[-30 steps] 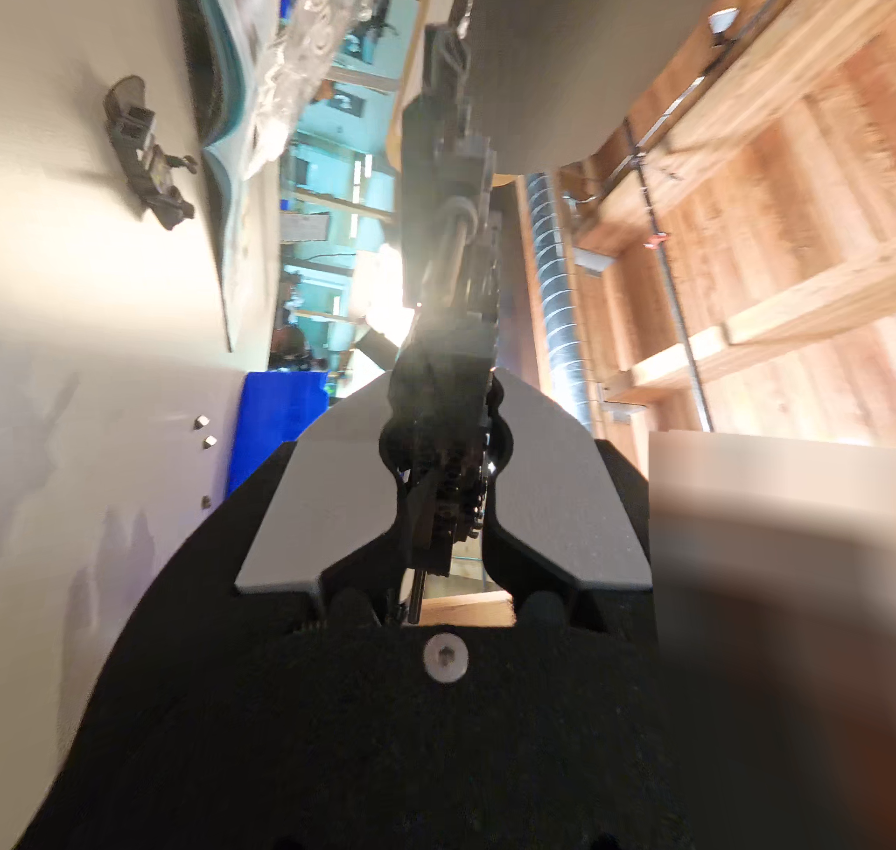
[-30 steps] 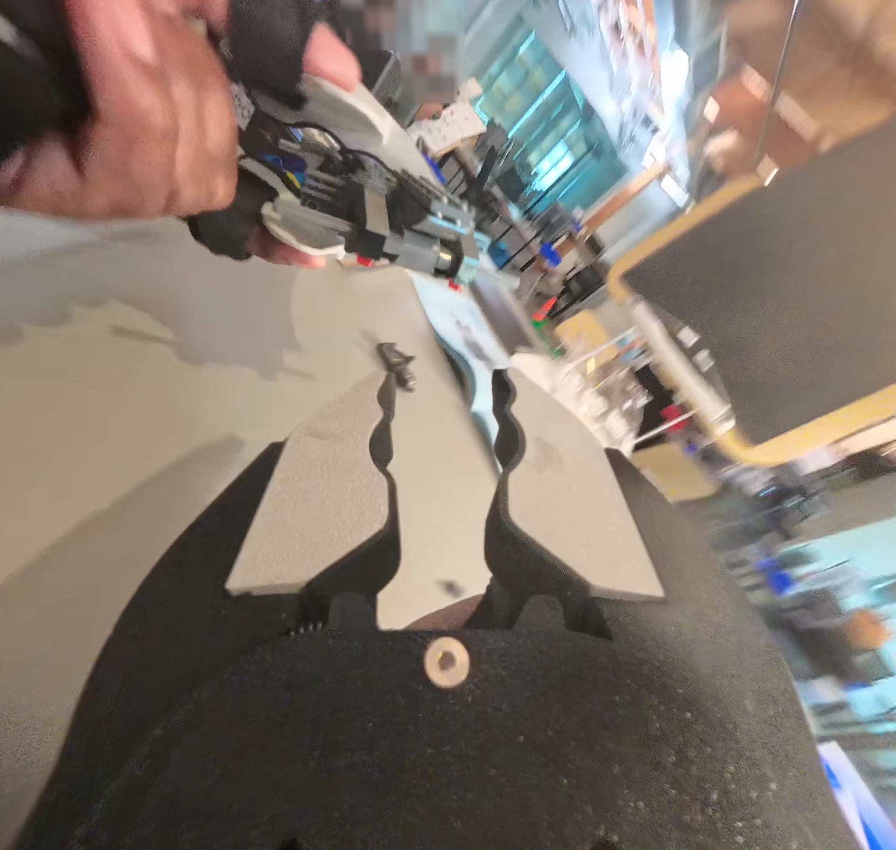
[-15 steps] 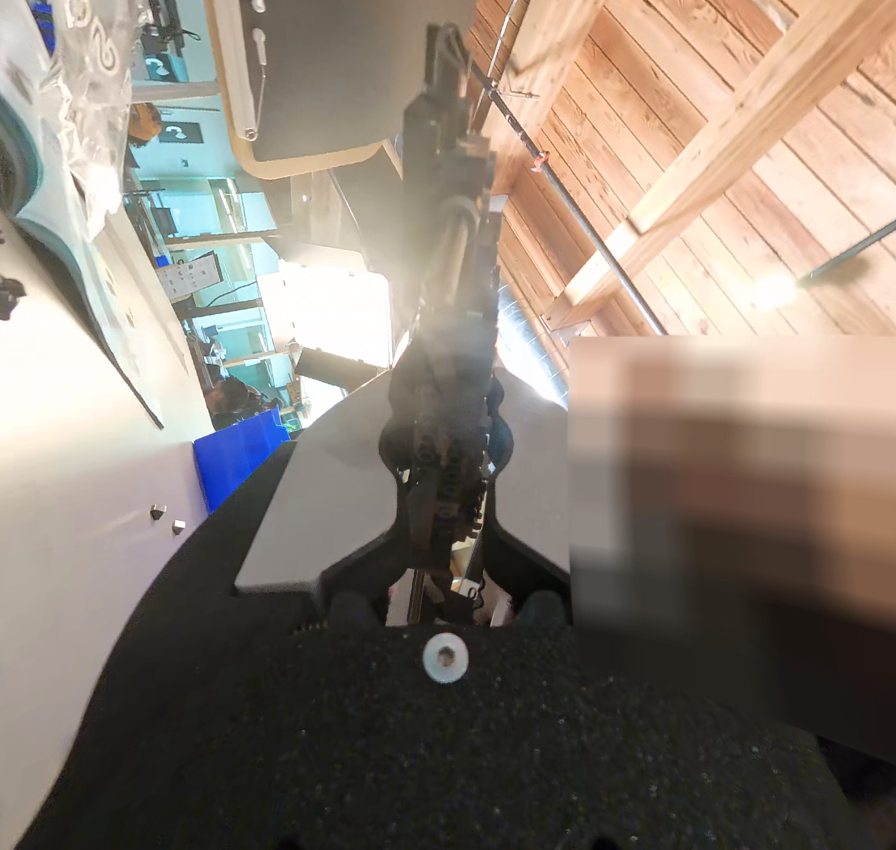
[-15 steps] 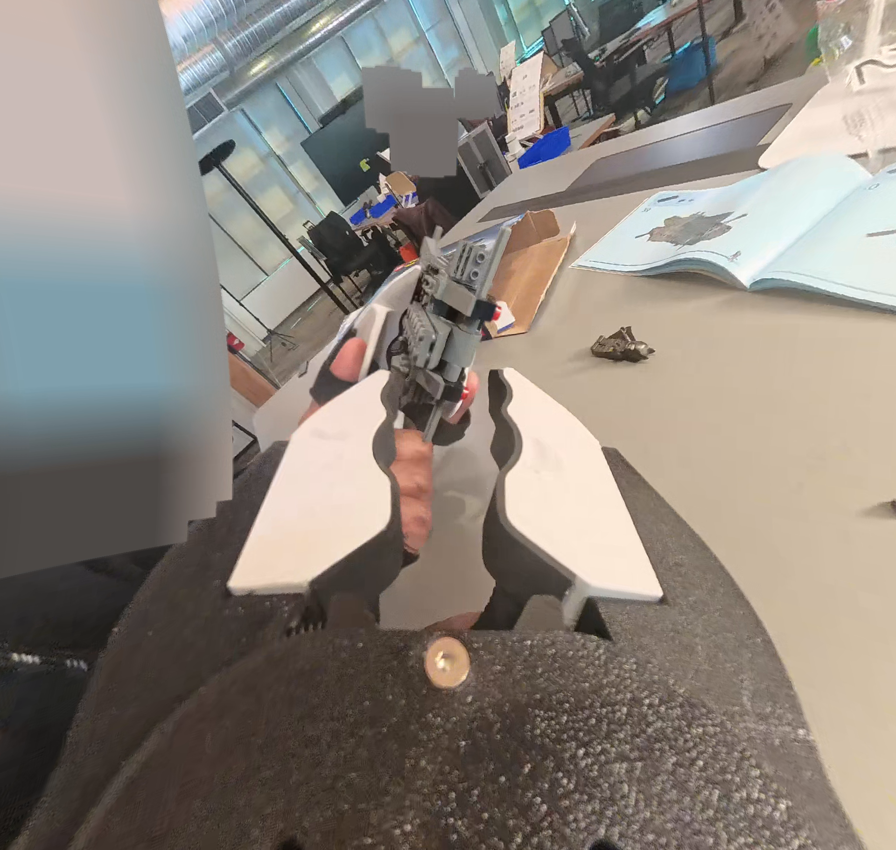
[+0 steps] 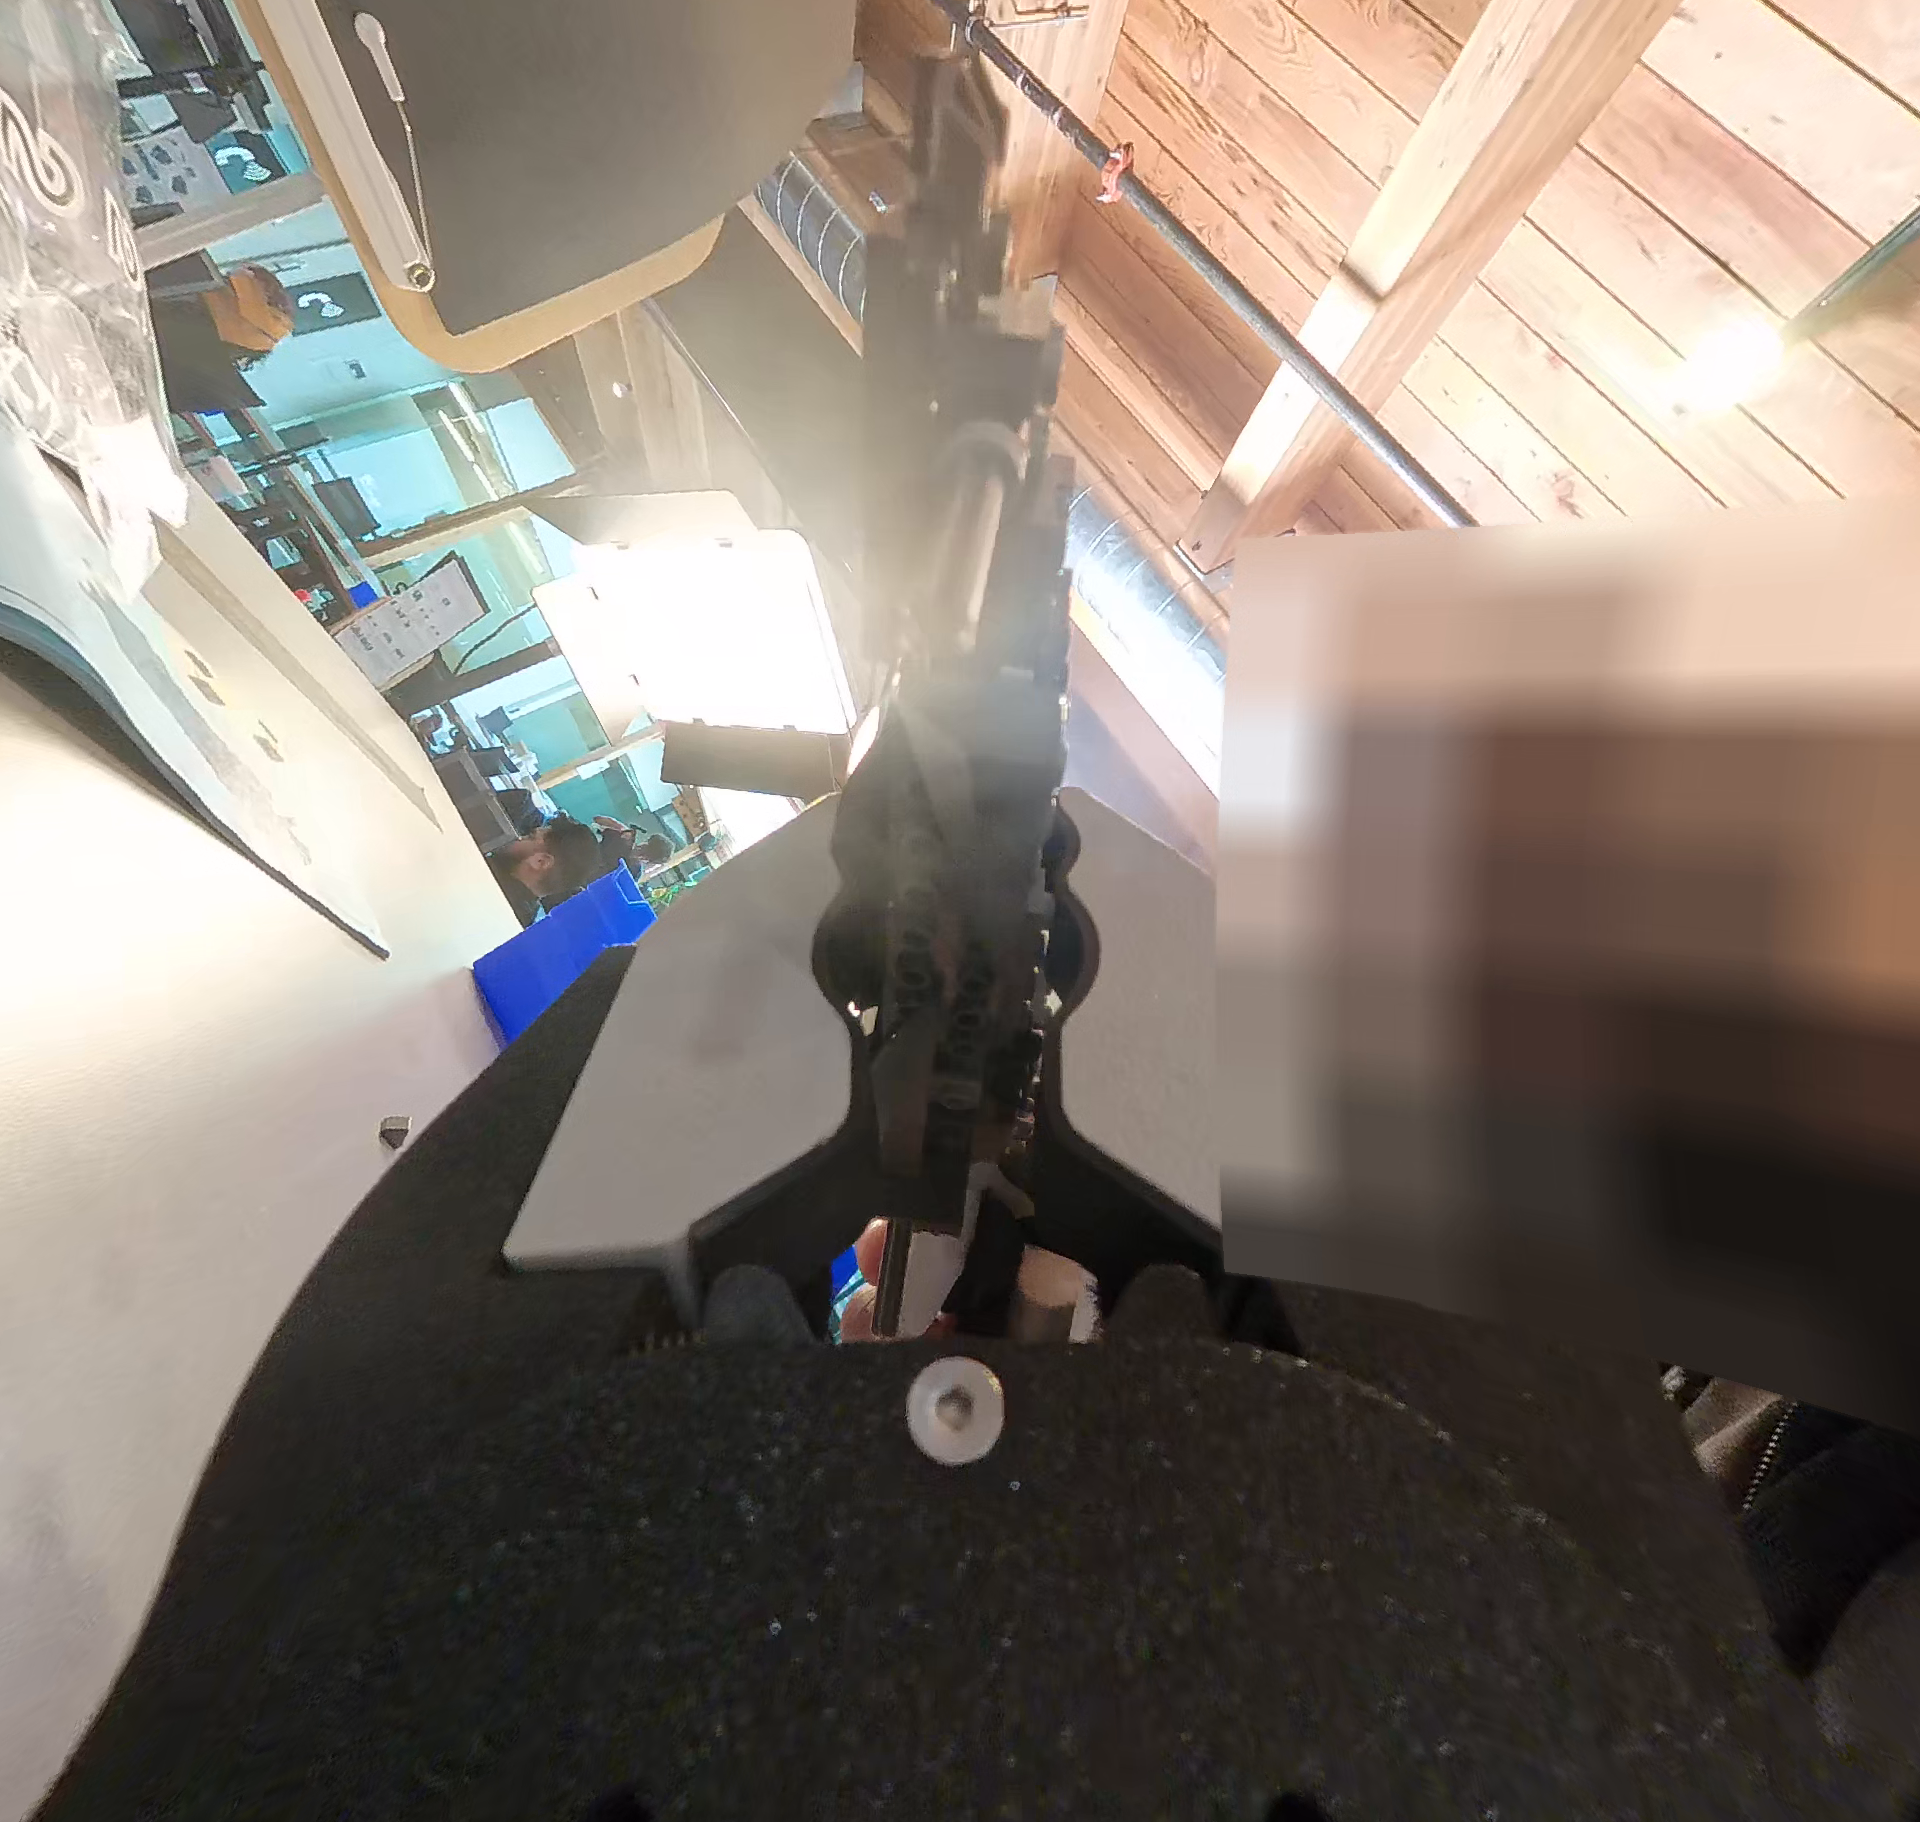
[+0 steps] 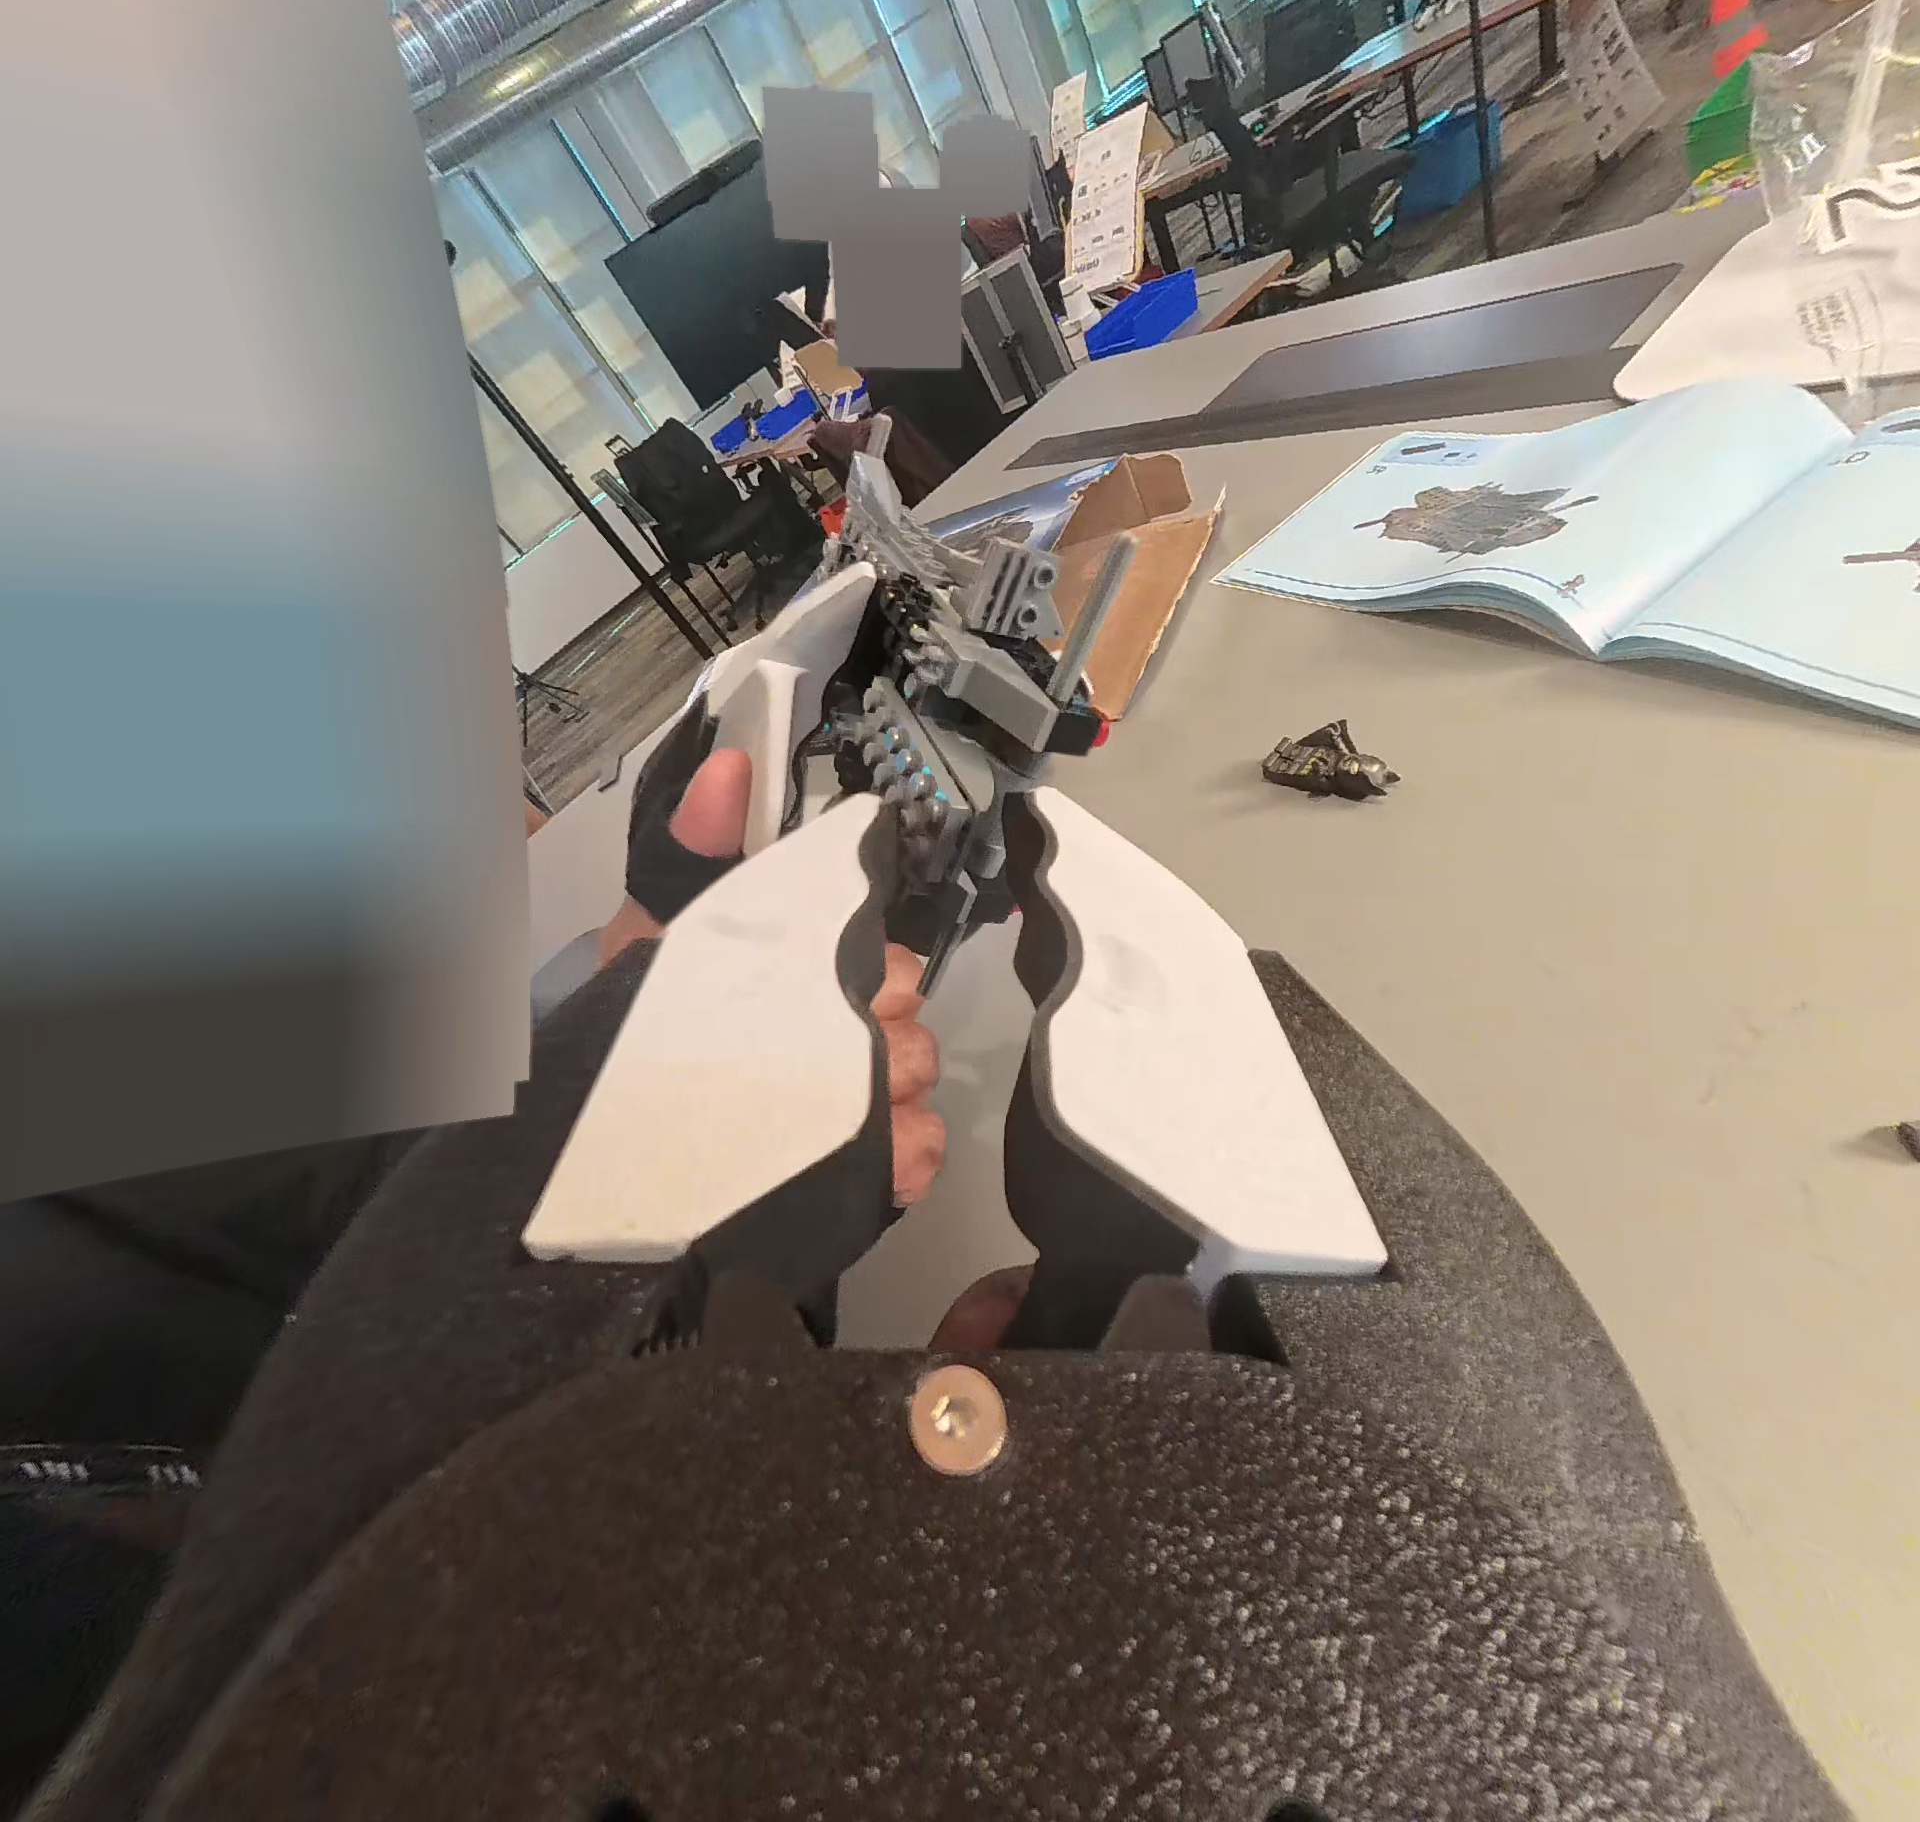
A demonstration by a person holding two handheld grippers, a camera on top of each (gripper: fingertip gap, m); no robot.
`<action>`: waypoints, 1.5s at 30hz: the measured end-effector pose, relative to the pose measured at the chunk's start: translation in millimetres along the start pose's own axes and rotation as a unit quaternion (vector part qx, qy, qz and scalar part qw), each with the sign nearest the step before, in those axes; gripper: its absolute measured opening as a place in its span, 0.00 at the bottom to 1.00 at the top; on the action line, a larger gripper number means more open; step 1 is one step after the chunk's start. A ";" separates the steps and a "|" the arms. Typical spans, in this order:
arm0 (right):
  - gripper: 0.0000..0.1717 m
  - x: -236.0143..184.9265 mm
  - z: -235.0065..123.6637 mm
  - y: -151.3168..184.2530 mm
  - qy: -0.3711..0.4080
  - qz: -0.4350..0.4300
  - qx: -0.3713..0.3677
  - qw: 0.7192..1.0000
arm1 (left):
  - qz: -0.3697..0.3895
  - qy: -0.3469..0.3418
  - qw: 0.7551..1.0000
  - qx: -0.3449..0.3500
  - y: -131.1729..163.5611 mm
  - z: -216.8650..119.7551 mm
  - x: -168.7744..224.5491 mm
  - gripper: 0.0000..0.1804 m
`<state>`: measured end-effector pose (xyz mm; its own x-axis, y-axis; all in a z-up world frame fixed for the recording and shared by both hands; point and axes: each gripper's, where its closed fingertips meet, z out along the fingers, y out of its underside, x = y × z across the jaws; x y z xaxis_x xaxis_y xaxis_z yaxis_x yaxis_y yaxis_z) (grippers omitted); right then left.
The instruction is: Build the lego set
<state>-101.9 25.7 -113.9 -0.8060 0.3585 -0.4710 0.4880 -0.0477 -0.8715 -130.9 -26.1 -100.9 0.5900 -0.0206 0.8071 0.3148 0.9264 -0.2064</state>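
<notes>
Brick model (image 5: 961,941), dark grey and black, sits clamped between the two grey fingers (image 5: 727,1024) of the left gripper (image 5: 951,899); both pads press on its sides. Its long axis runs along the fingers and straight out past the tips, so the far end points away from the gripper, up toward the wooden ceiling. A thin dark rod hangs from its near end, back toward the gripper body.

In the right wrist view the same brick model (image 6: 966,692) shows from the side, lifted clear of the grey table (image 6: 1507,941), with a light grey axle sticking up and a small red tip on the side facing the table. A hand in a black fingerless glove (image 6: 686,816) holds the left gripper just beyond and left of the right gripper (image 6: 956,847). The right gripper's fingers (image 6: 748,1024) stand partly apart around the lower studded end of the model; a gap shows on the right pad's side, and whether the left pad touches cannot be told.

Ahead and right of the right gripper lie a small dark brick piece (image 6: 1330,762), an open pale blue booklet (image 6: 1621,546) with printed pictures, and a torn brown cardboard box (image 6: 1143,567). A clear plastic bag (image 5: 62,214) bears large white markings.
</notes>
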 end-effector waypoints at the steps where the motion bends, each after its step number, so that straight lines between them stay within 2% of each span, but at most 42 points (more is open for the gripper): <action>1: 0.11 0.2 0.2 0.0 0.003 -0.002 0.000 1.000 | 0.004 0.000 1.000 -0.001 0.0 -0.1 0.5 0.17; 26: 0.08 -13.7 -3.4 -0.5 -0.039 0.005 0.020 0.999 | 0.001 0.063 0.998 -0.012 3.8 -1.0 15.5 0.18; 45: 0.08 -16.5 -8.1 -0.8 -0.036 -0.013 0.034 0.999 | -0.006 0.098 0.995 -0.027 7.9 1.3 21.7 0.18</action>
<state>-86.3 27.3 -104.3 -0.8414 0.2928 -0.4542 0.4445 -0.1032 -0.8898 -116.5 -18.8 -84.3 0.7182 -0.1092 0.6872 0.3584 0.9046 -0.2308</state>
